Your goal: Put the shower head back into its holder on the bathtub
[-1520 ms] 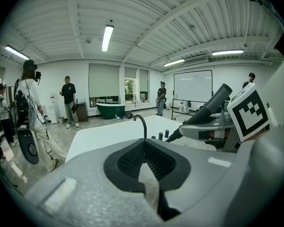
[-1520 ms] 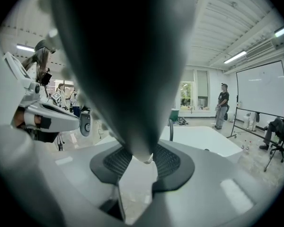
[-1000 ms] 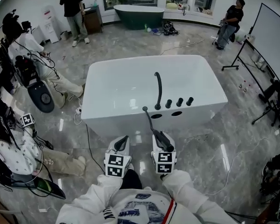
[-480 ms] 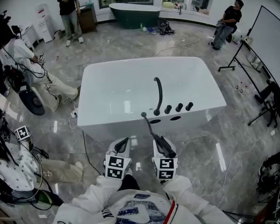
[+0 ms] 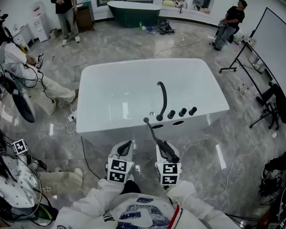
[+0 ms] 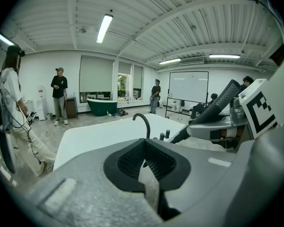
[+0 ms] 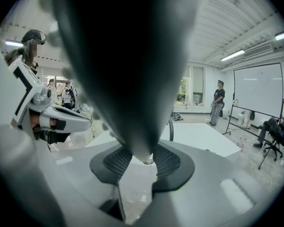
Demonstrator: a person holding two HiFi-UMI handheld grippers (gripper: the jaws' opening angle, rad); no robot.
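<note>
The right gripper [image 5: 164,146] is clamped on the handle of the black shower head [image 5: 157,136], which in the right gripper view fills the space between the two pads [image 7: 168,161]. The shower head slants up and away from the person, and its far tip is over the near rim of the white bathtub [image 5: 115,95], just left of two dark oval openings [image 5: 158,126] in that rim. Whether the tip touches the rim cannot be told. Beyond the openings stand a curved black spout [image 5: 161,97] and three black knobs [image 5: 182,112]. The left gripper [image 5: 125,146] is just left of the right one, closed on nothing.
</note>
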